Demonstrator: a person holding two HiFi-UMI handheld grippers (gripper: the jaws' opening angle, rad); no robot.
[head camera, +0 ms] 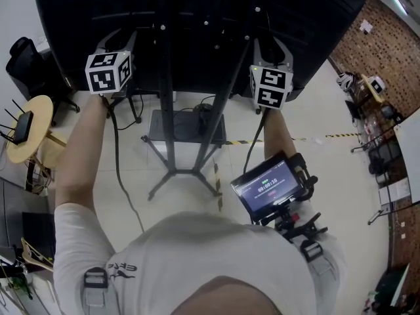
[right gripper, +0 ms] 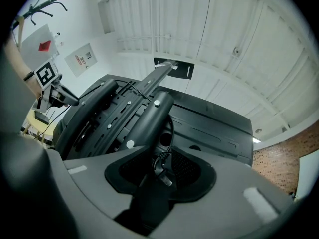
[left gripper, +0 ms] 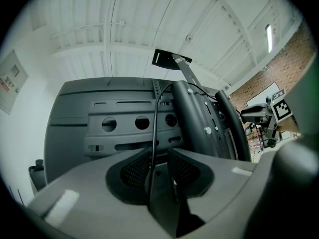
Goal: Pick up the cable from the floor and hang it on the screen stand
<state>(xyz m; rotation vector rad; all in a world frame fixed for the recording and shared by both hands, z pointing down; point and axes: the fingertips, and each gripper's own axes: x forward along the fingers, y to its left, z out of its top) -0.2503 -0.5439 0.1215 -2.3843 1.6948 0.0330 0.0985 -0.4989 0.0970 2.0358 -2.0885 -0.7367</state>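
1. Head view: the person's arms are raised, and both grippers are up against the back of the black screen [head camera: 197, 18], either side of the screen stand [head camera: 167, 97].
2. Head view: the left marker cube [head camera: 108, 71] sits left of the stand post and the right marker cube [head camera: 271, 86] right of it. The stand's legs spread on the pale floor [head camera: 315, 163] below. No cable is visible lying on the floor.
3. Head view: a round wooden table [head camera: 29, 126] stands at the far left, and a small display [head camera: 269, 188] is at the person's waist.
4. Left gripper view: the left gripper [left gripper: 159, 166] has its jaws drawn in, pinching the thin black cable [left gripper: 155, 113]. The cable rises from between the pads, arcs over the top, and drops behind the stand's curved arm [left gripper: 197, 118]. The grey back panel [left gripper: 99, 123] is just beyond it.
5. Right gripper view: the right gripper [right gripper: 162, 171] is closed on the cable's other stretch, with a small clip-like piece [right gripper: 160, 169] sitting between the pads. The cable loops up beside the stand arm, touching it or just beside it; I cannot tell which.
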